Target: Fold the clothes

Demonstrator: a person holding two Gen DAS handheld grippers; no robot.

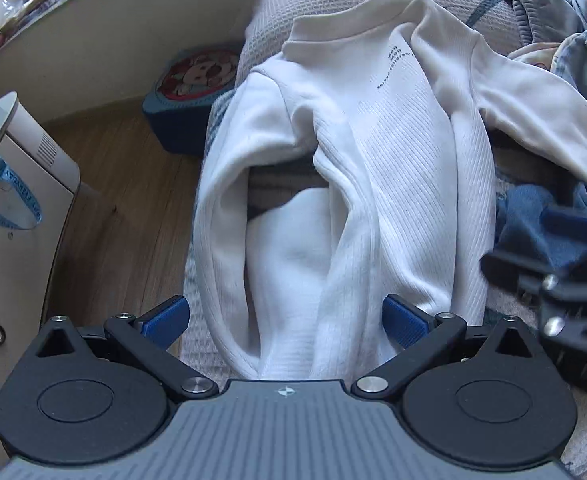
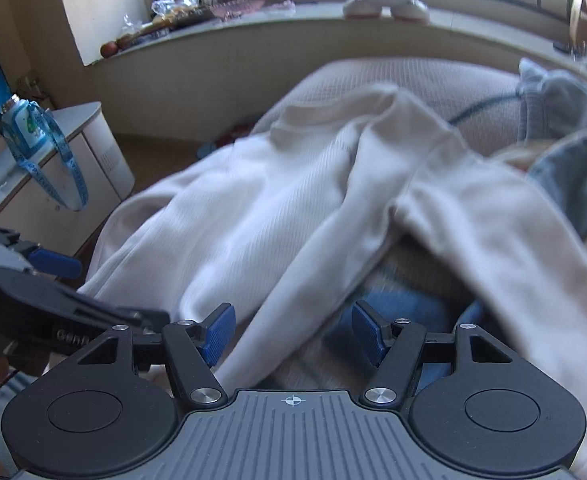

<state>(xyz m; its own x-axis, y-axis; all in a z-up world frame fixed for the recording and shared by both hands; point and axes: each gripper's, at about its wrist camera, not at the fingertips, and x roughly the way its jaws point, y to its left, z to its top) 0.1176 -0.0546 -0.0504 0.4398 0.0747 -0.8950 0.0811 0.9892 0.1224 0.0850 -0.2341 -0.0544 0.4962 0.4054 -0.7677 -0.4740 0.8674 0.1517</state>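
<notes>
A white ribbed long-sleeved shirt (image 1: 393,168) lies front up on a beige quilted bed cover (image 1: 325,0), collar at the far end, hem toward me. My left gripper (image 1: 287,320) stands open wide over the hem, its blue pads either side of the bunched cloth without pressing it. In the right wrist view the same shirt (image 2: 261,208) spreads ahead, one sleeve trailing right. My right gripper (image 2: 293,332) is open too, with a fold of the lower edge lying between its pads. One blue finger (image 2: 53,262) of the left gripper shows at the left.
A dark blue denim garment (image 1: 549,236) lies beside the shirt on the right. Light blue clothes (image 1: 553,12) are heaped at the far right. A white cabinet (image 1: 21,184) and a blue cartoon box (image 1: 189,92) stand on the wooden floor at the left.
</notes>
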